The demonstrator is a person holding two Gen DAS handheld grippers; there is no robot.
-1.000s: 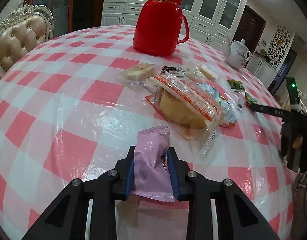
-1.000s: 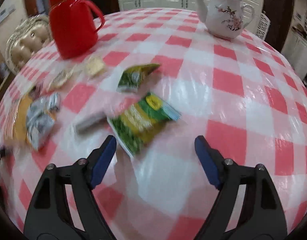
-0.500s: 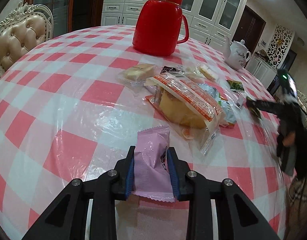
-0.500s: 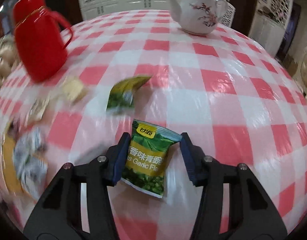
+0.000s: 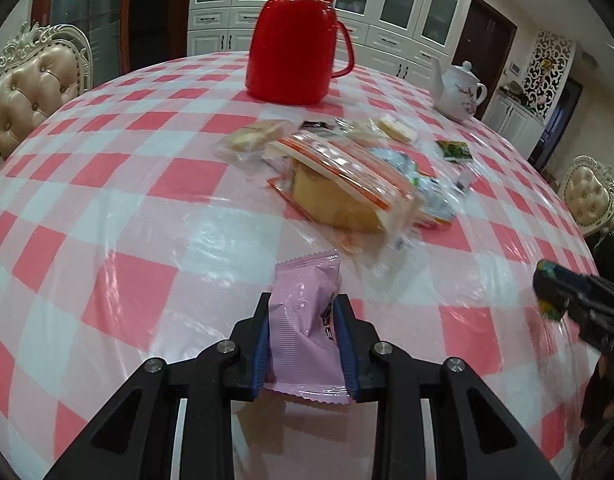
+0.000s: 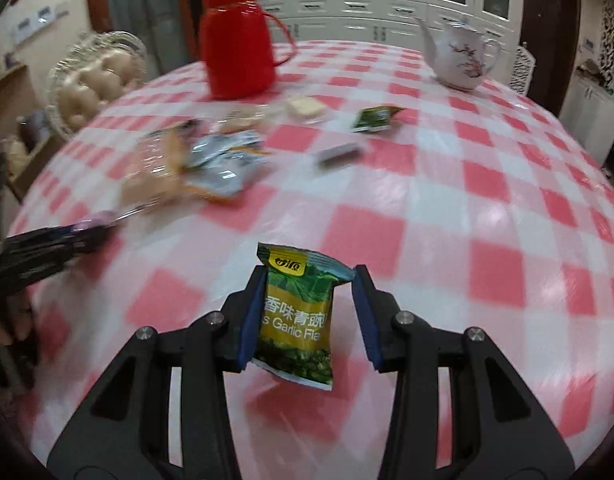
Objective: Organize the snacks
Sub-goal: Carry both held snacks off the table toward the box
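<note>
Now, left tool point(image 5: 303, 332): blue pads pinched tight on the pink packet point(image 5: 305, 328); packet upright between the fingers, its crimped top edge poking out ahead
Pink packet position: held just above the checked desk point(image 5: 147, 208), nearer the camera than the snack pile
Right tool point(image 6: 309, 316): fingers closed in around the green garlic pea packet point(image 6: 297, 320); left pad flat against it, a sliver of gap showing at the right pad lower down; packet hangs clear of the desk, slightly tilted
Right tool seen from the left wrist: at the far right edge, blurred, a green-yellow scrap at its tip
Snack pile: big clear bag of yellow cake point(image 5: 339, 192) in the middle of the desk; silver-blue packets point(image 6: 223, 160) touching it on one side; a pale wrapped biscuit point(image 5: 253, 138) just beside it on the other
Strays: a second small green packet point(image 6: 375, 118) and a grey stick packet point(image 6: 339, 154) lying apart from the pile
Back of desk: red thermos jug point(image 5: 297, 40); white teapot point(image 6: 461, 54) well apart from it
</note>
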